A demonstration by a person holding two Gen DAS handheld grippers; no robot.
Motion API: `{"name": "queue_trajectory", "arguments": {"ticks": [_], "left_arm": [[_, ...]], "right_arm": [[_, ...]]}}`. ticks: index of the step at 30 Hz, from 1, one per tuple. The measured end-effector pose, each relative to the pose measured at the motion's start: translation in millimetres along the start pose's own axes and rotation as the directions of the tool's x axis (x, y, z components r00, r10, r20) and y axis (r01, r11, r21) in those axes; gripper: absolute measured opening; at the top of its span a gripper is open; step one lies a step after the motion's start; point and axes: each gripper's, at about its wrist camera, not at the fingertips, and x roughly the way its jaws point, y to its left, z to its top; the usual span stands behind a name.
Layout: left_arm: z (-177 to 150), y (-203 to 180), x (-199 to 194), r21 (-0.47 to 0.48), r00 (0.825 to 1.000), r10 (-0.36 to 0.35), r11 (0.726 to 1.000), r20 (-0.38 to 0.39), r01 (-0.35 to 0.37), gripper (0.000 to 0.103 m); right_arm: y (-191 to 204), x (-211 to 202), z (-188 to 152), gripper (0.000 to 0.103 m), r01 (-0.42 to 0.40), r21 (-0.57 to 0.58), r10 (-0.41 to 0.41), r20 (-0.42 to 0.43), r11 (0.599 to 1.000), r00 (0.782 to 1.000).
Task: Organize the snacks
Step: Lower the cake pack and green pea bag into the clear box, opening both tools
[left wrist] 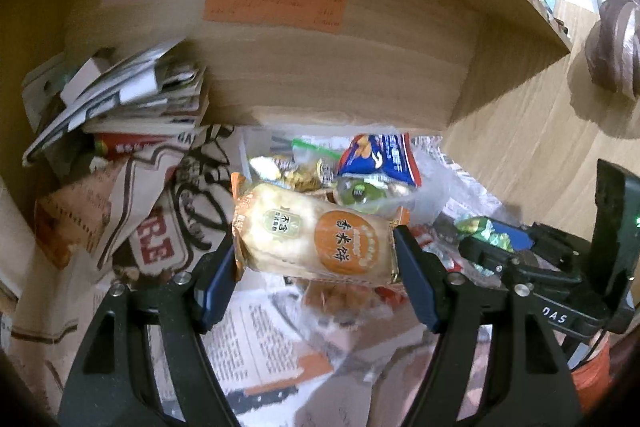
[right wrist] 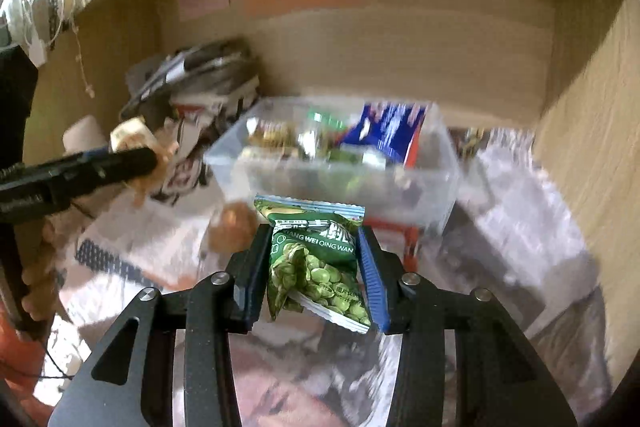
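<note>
A: Left wrist view — what did the left gripper (left wrist: 316, 247) have?

B: Its jaws were clamped on a rice cracker packet (left wrist: 316, 239), lying crosswise between them, orange round label toward the right jaw. Beyond the jaws sat a clear plastic container (left wrist: 424, 199) with a blue snack bag (left wrist: 380, 159) standing in it and small gold-wrapped sweets beside that.

A: And left of the jaws?

B: A stack of papers (left wrist: 132, 99) and a printed paper bag (left wrist: 160, 195), all under a wooden shelf (left wrist: 320, 75) with orange and green notes stuck to it.

A: Right wrist view?

B: The right gripper (right wrist: 314, 267) had its jaws closed on a green pea packet (right wrist: 316, 263), upright between them, its top edge past the jaw tips. Straight ahead of the jaws, near but apart, was the same clear container (right wrist: 280, 179) holding the blue bag (right wrist: 392, 131). Far left of the jaws, the left gripper (right wrist: 132, 155) showed with its cracker packet (right wrist: 132, 135), blurred.
</note>
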Motion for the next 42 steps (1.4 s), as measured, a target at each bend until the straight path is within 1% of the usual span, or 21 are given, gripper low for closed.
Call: {"name": "queue_trajectory", "arguments": {"ticks": [6, 11, 14, 17, 21, 27, 31, 34, 37, 39, 42], "left_arm": [[23.2, -4.8, 15.8, 0.002, 1.0, 0.015, 1.0, 0.023, -0.015, 0.073], [42.1, -2.0, 31.5, -0.012, 0.999, 0.02, 1.0, 0.031, -0.02, 0.073], [50.9, -0.4, 42.3, -0.012, 0.999, 0.034, 0.999, 0.029, -0.034, 0.073], [59.1, 2.6, 56.1, -0.014, 0.999, 0.046, 0.999, 0.018, -0.046, 0.073], [68.5, 9.0, 78.4, -0.027, 0.999, 0.052, 0.998, -0.006, -0.052, 0.073], [75.2, 15.6, 113.1, -0.032, 0.997, 0.055, 0.998, -0.063, -0.057, 0.074], [75.9, 16.8, 127.8, -0.028, 0.995, 0.052, 0.998, -0.083, -0.055, 0.074], [75.5, 14.8, 133.7, -0.023, 0.994, 0.037, 0.999, -0.099, -0.04, 0.076], [74.3, 15.2, 135.5, -0.024, 0.994, 0.024, 0.999, -0.103, -0.026, 0.077], [73.9, 16.0, 133.6, -0.025, 0.995, 0.025, 0.999, -0.099, -0.027, 0.077], [71.8, 18.1, 126.3, -0.028, 0.996, 0.025, 0.999, -0.091, -0.028, 0.077]], "right_arm": [[-7.4, 7.0, 28.1, 0.039, -0.015, -0.014, 0.015, 0.048, 1.0, 0.999], [-15.1, 17.9, 47.5, 0.039, -0.037, -0.02, 0.039, 0.063, 0.999, 0.997], [-17.4, 28.1, 57.9, 0.039, -0.037, -0.028, 0.039, 0.068, 0.999, 0.997], [-19.6, 42.4, 67.9, 0.039, -0.046, -0.028, 0.047, 0.057, 0.999, 0.997], [-22.1, 61.3, 77.3, 0.039, -0.033, -0.034, 0.034, 0.038, 0.999, 0.999], [-26.7, 90.8, 84.6, 0.039, -0.026, -0.038, 0.026, -0.011, 0.999, 1.0], [-27.9, 102.4, 85.4, 0.04, -0.018, -0.044, 0.017, -0.03, 0.999, 0.999], [-28.4, 104.0, 85.9, 0.04, -0.002, -0.049, 0.001, -0.028, 0.999, 1.0], [-30.0, 103.1, 86.7, 0.045, 0.004, -0.053, -0.006, -0.027, 0.999, 1.0], [-32.1, 99.7, 86.8, 0.053, 0.008, -0.049, -0.009, -0.022, 0.999, 1.0], [-34.9, 90.0, 84.3, 0.056, 0.001, -0.037, -0.002, -0.011, 0.999, 1.0]]}}
